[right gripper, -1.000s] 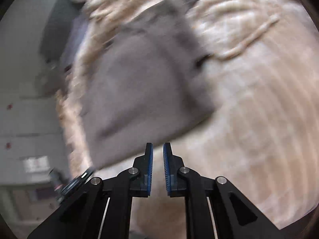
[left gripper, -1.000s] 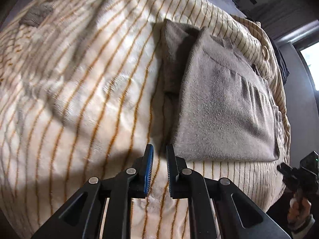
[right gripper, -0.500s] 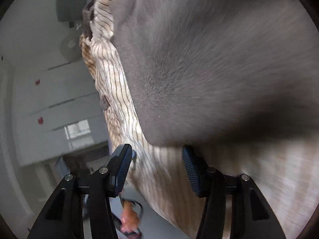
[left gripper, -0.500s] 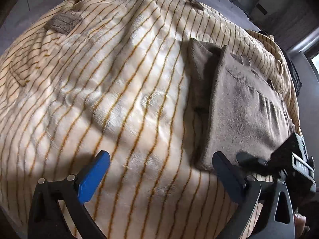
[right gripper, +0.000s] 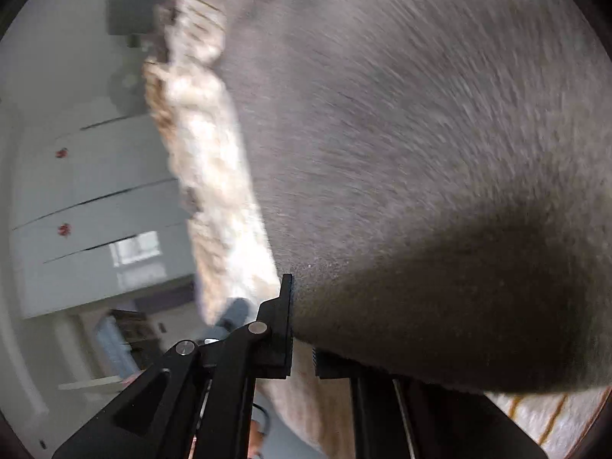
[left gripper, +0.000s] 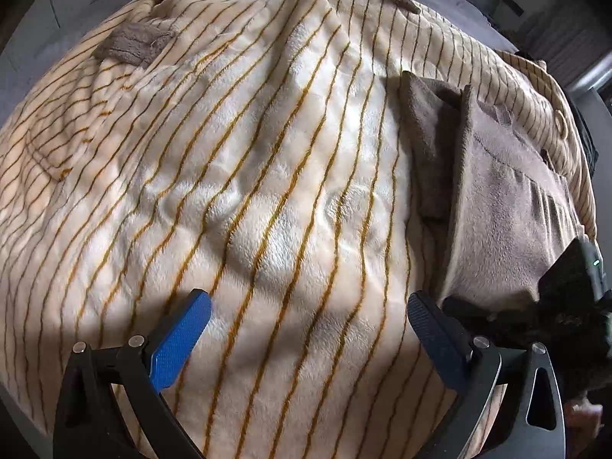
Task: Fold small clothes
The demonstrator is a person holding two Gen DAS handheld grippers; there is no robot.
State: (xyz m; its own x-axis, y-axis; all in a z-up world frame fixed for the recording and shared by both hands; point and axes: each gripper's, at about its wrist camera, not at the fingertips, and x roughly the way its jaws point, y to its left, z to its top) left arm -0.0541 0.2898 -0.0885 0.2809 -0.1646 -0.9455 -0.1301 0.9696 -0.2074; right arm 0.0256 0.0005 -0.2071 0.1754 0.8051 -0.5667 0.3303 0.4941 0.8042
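Left wrist view: the left claw (left gripper: 306, 334), pinched together a second ago, now gapes wide over the striped blanket (left gripper: 237, 176). The right claw (right gripper: 302, 329) has closed on the near corner of the folded grey garment (left gripper: 508, 222), probably for another fold.

From my left wrist feed the striped blanket (left gripper: 267, 176) is sharp and brightly lit from above right, with a dark shadow band across its near part and soft shade in the wrinkles. Fisheye bending curves the stripes toward dim, dark corners. My right wrist feed is smeared with motion blur; the grey garment (right gripper: 420, 134) fills it, its lower fold in deep shadow, the pale cabinets (right gripper: 95, 199) out of focus.
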